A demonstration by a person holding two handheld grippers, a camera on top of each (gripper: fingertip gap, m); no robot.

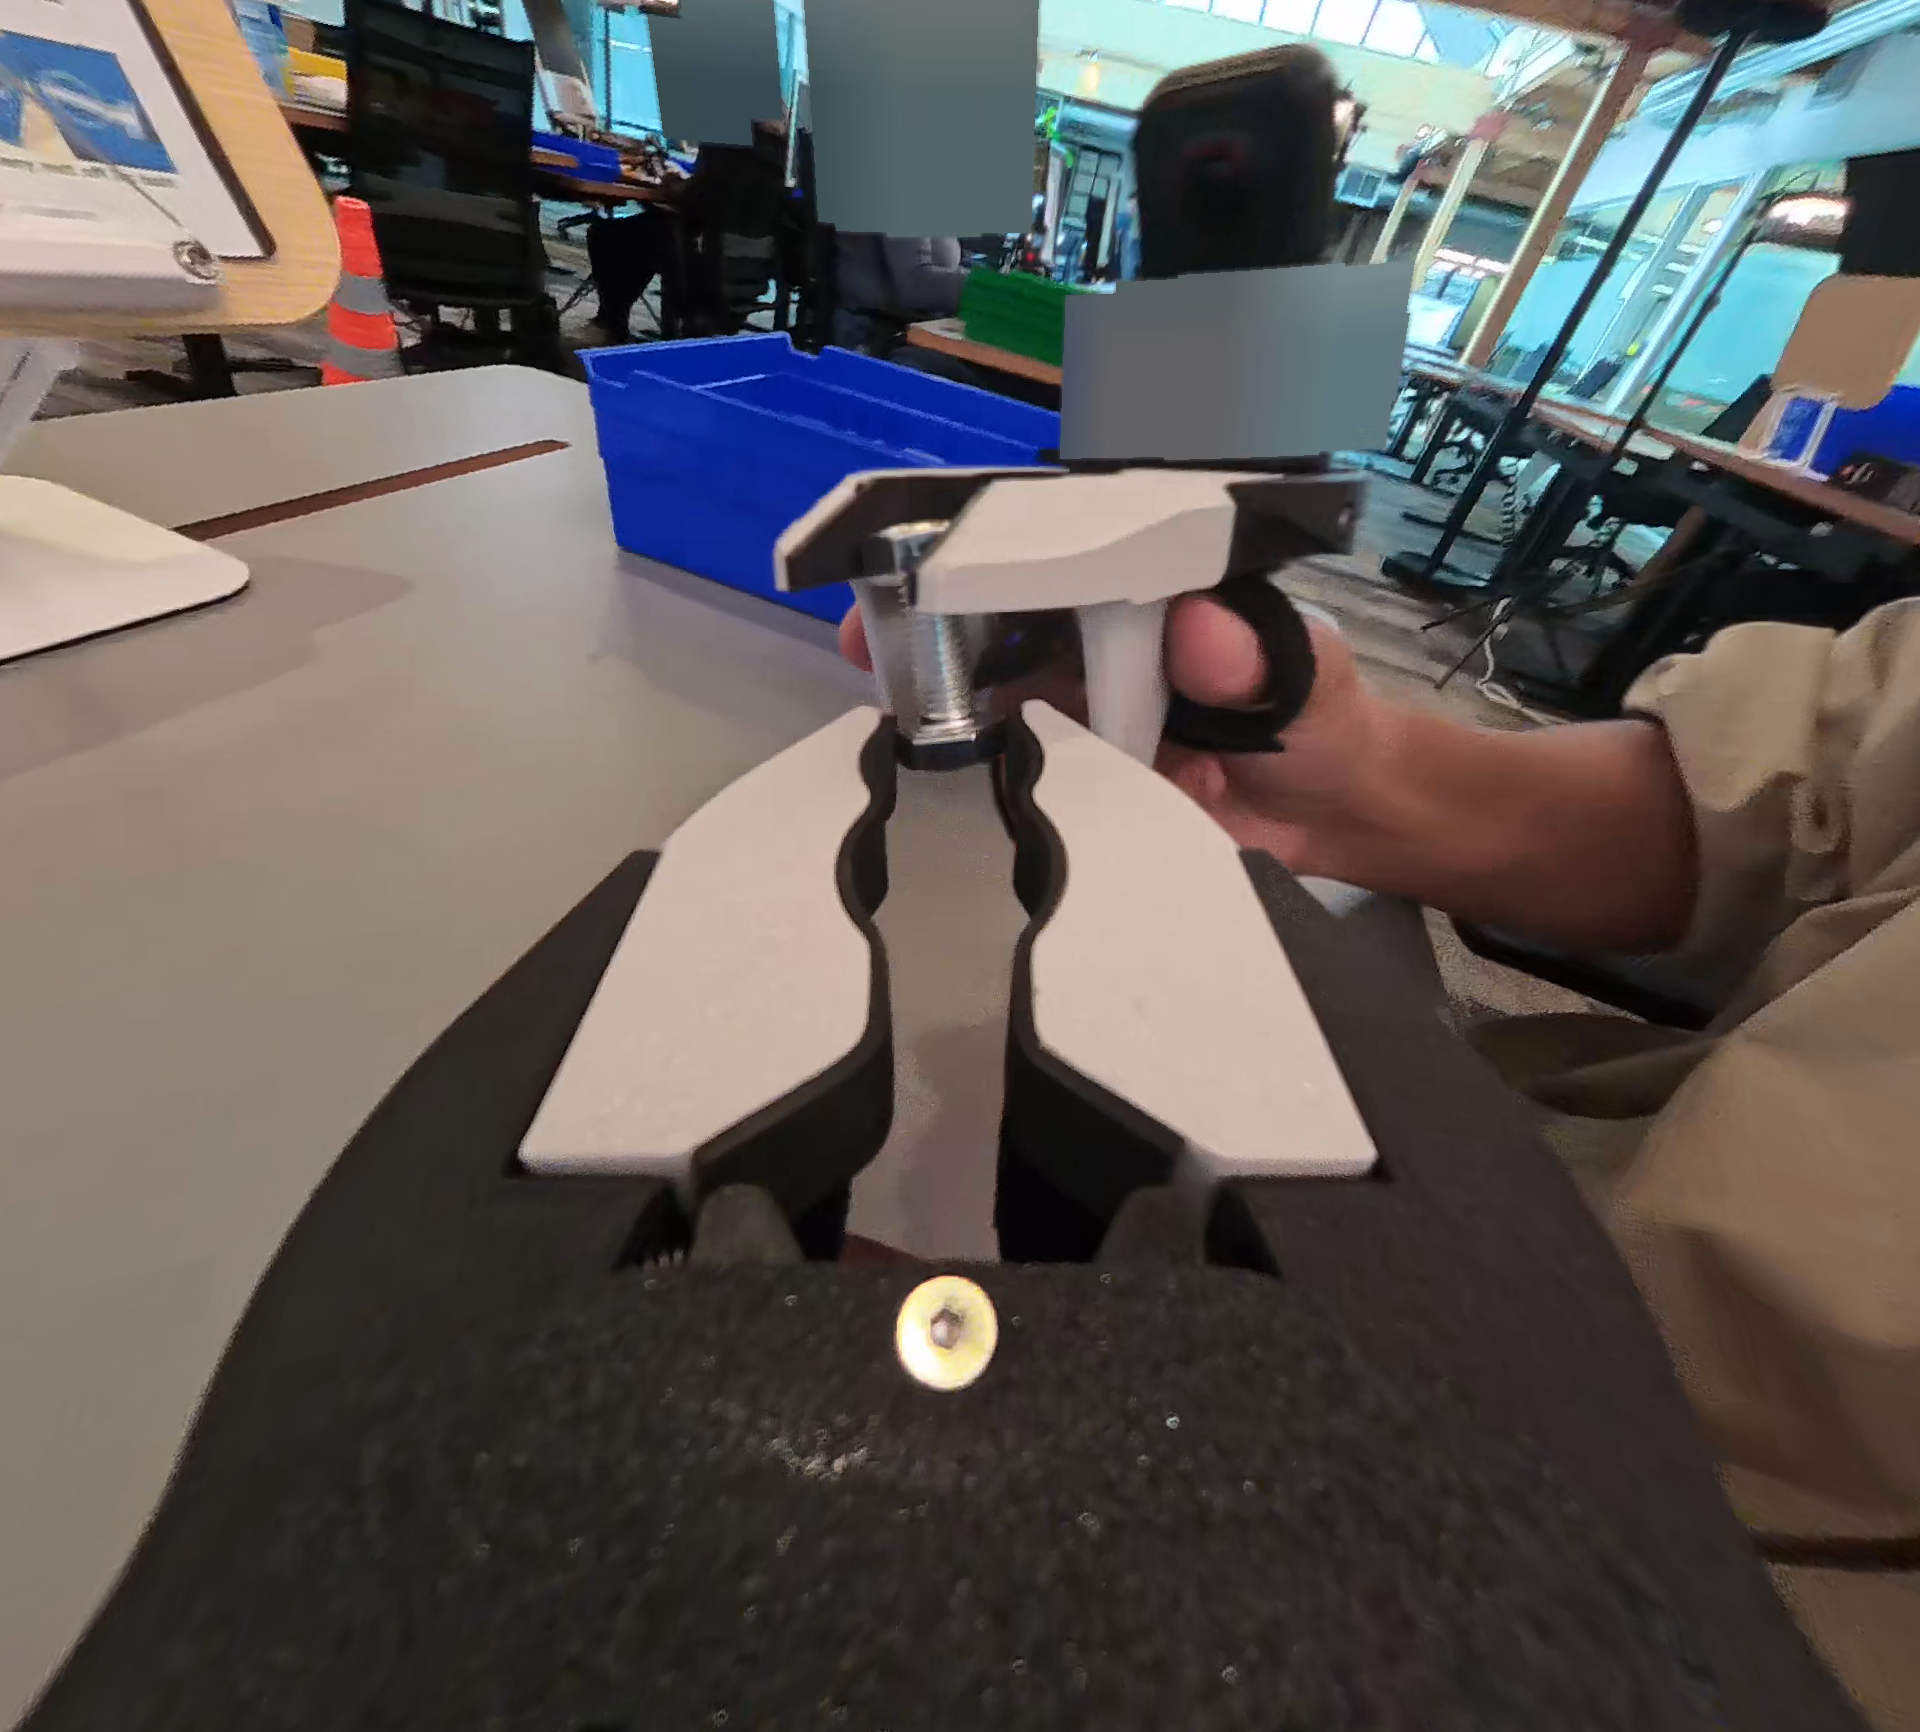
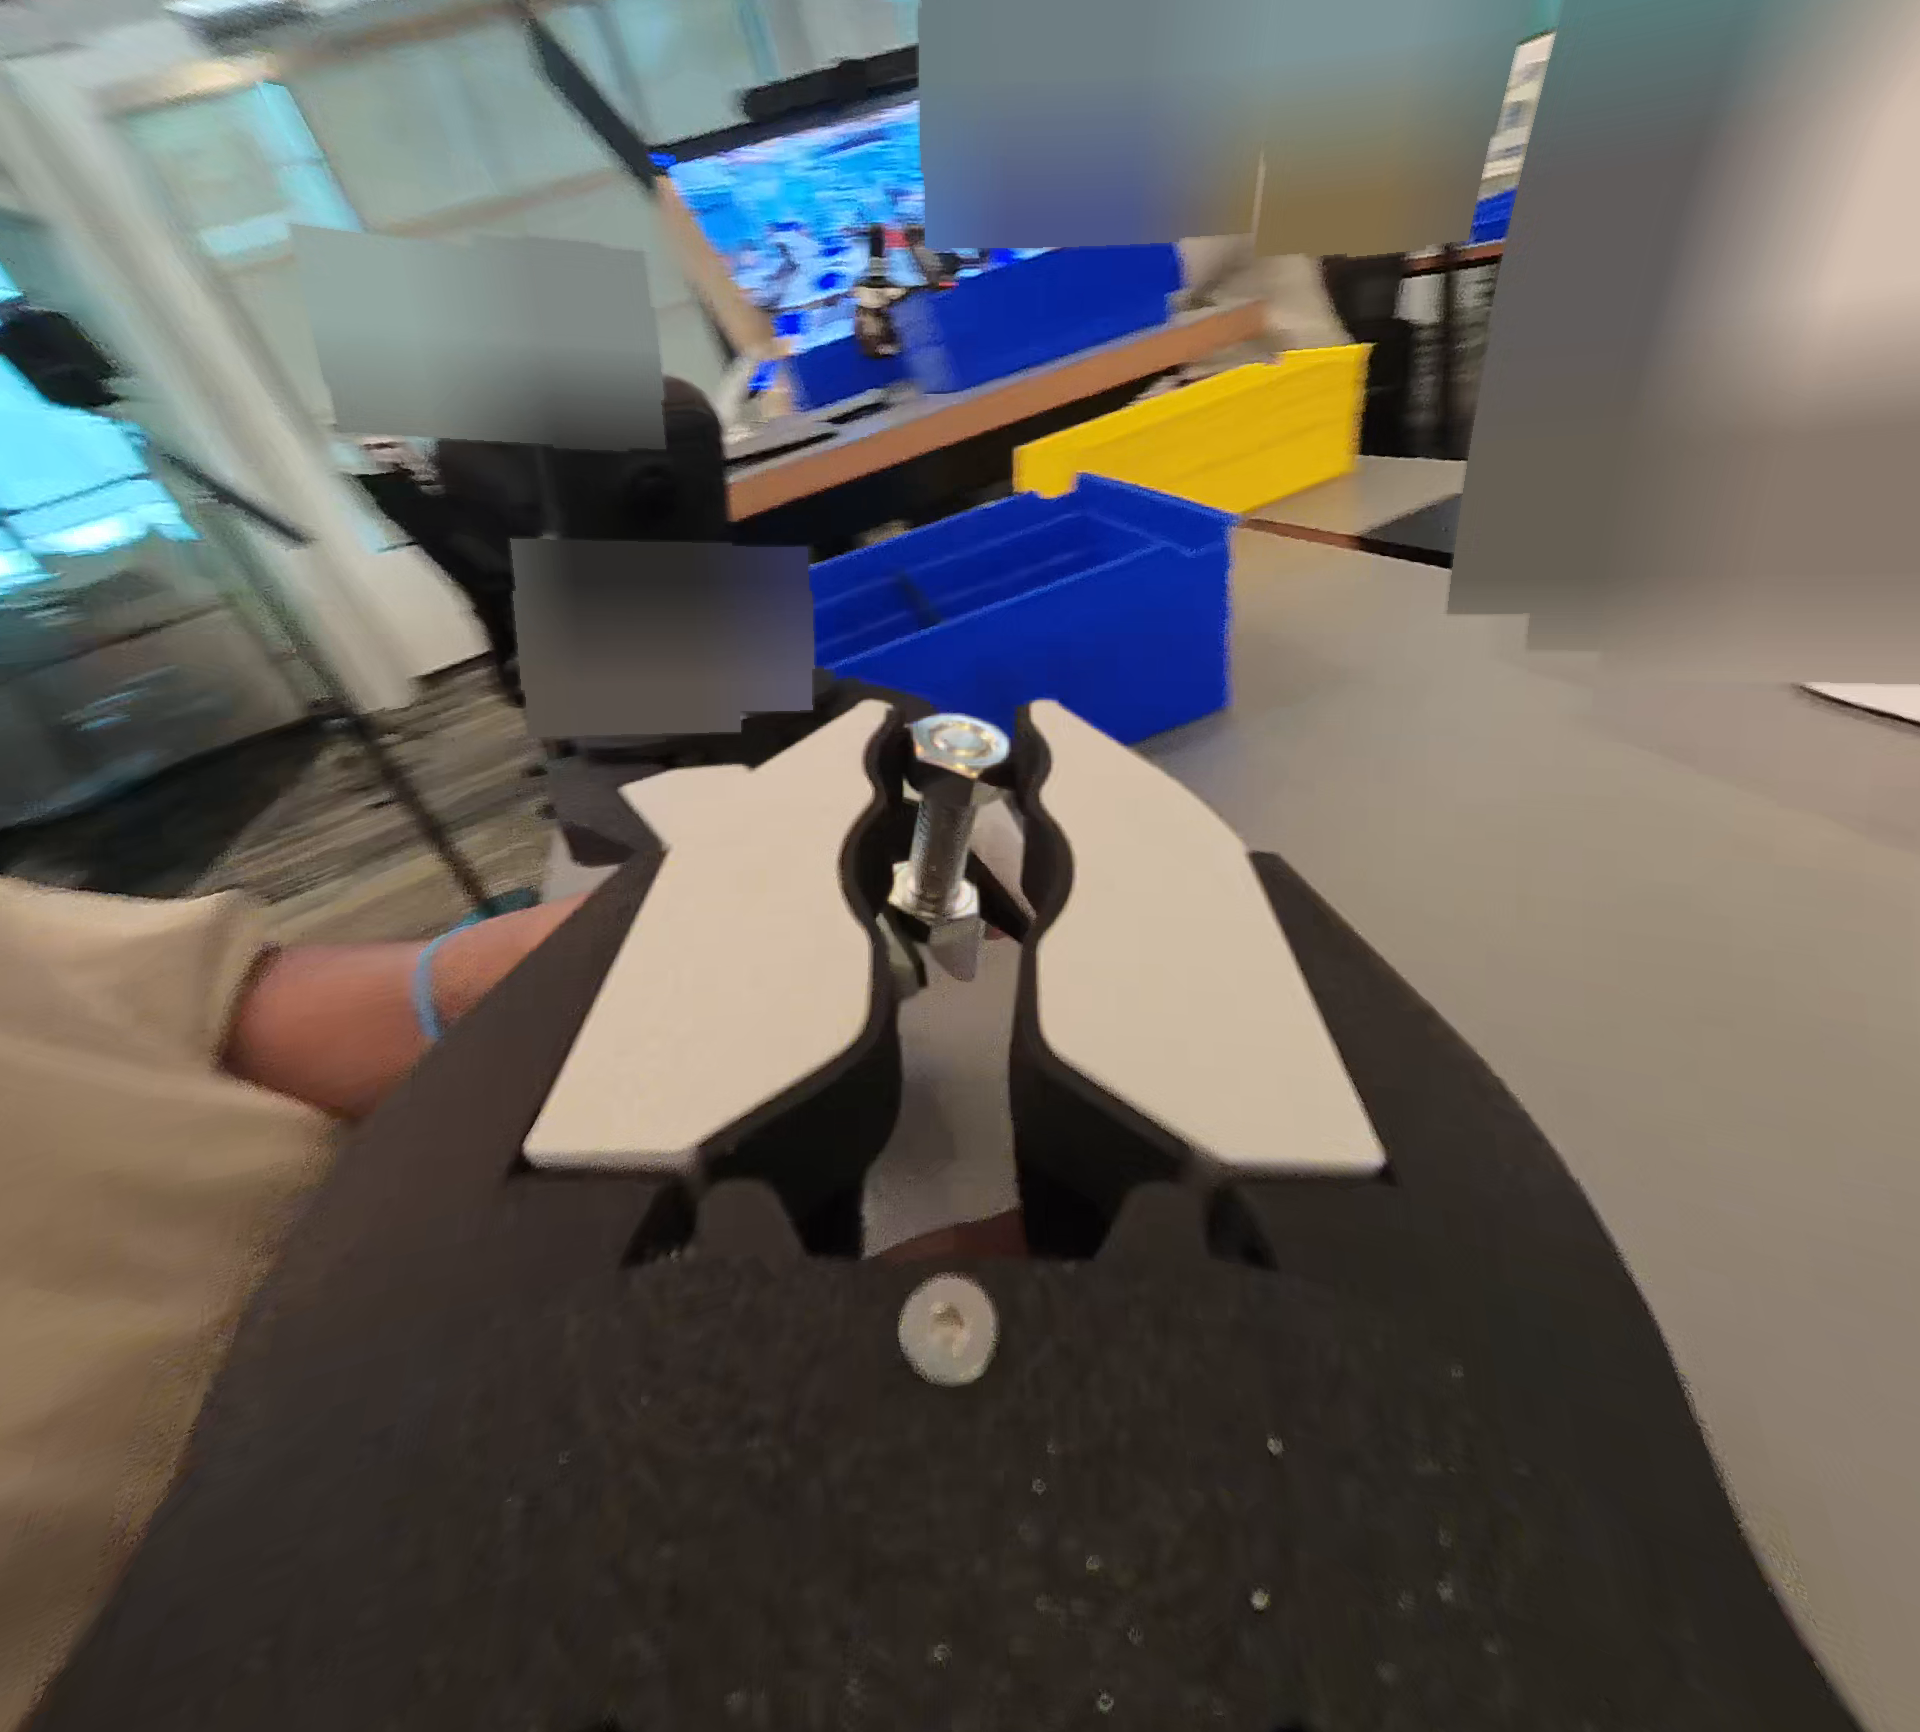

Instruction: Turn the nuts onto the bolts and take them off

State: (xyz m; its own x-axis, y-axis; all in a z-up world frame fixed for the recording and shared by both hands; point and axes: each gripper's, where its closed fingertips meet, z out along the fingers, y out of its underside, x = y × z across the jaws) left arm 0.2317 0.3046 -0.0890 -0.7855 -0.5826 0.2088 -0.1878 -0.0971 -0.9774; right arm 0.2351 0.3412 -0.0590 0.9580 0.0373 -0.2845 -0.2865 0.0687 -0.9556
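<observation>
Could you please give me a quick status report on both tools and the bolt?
Right tool shut on bolt head. Left tool shut on nut at bolt's lower end. Nothing in the way; blue bin sits behind.

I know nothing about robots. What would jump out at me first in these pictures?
Probably the shiny bolt held in mid-air between two hand-held tools: the right tool clamps its head from the side, and the left tool pinches the nut at its lower end. Next, the bright blue bin on the grey table just behind them.
</observation>
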